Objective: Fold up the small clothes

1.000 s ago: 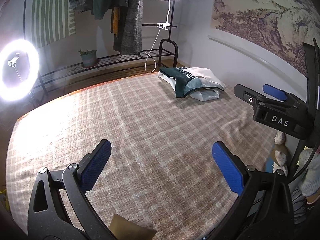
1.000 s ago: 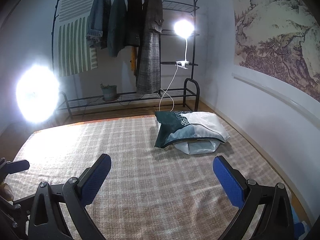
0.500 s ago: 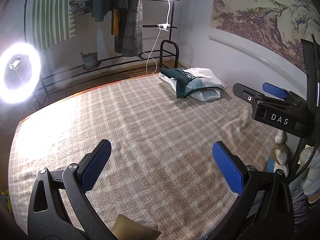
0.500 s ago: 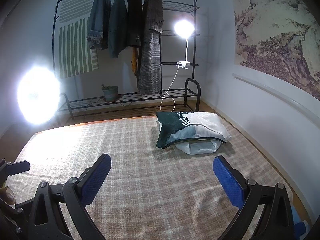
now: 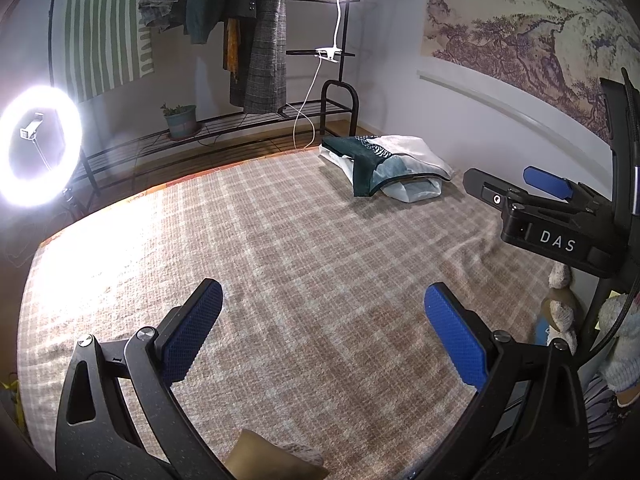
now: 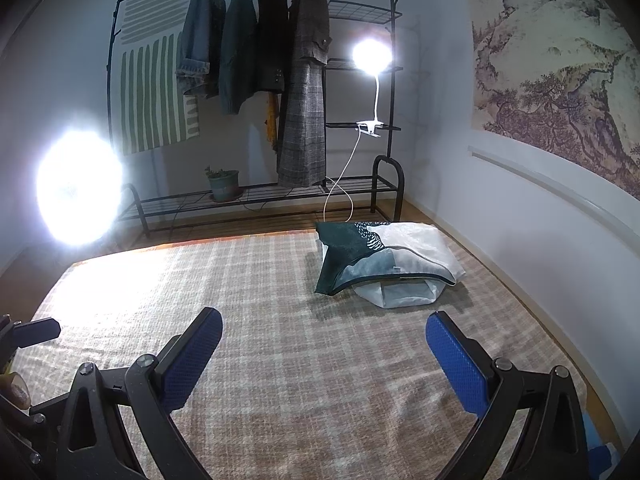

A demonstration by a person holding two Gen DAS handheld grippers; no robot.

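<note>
Little has shifted since a moment ago: both grippers hover over the plaid bed cover [image 6: 280, 360], jaws apart and empty. Left gripper [image 5: 320, 334] hangs near; right gripper [image 6: 322, 360] faces the folded green-and-white garments [image 6: 380, 260], lying at the far right by the clothes rack [image 6: 256, 196].

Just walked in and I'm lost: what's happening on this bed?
A person holds two grippers over a plaid bedspread. The left gripper and right gripper are both open and hold nothing. The only garment, a green and white piece, lies rumpled at the far side near the wall, untouched. Folding hasn't begun.
</note>
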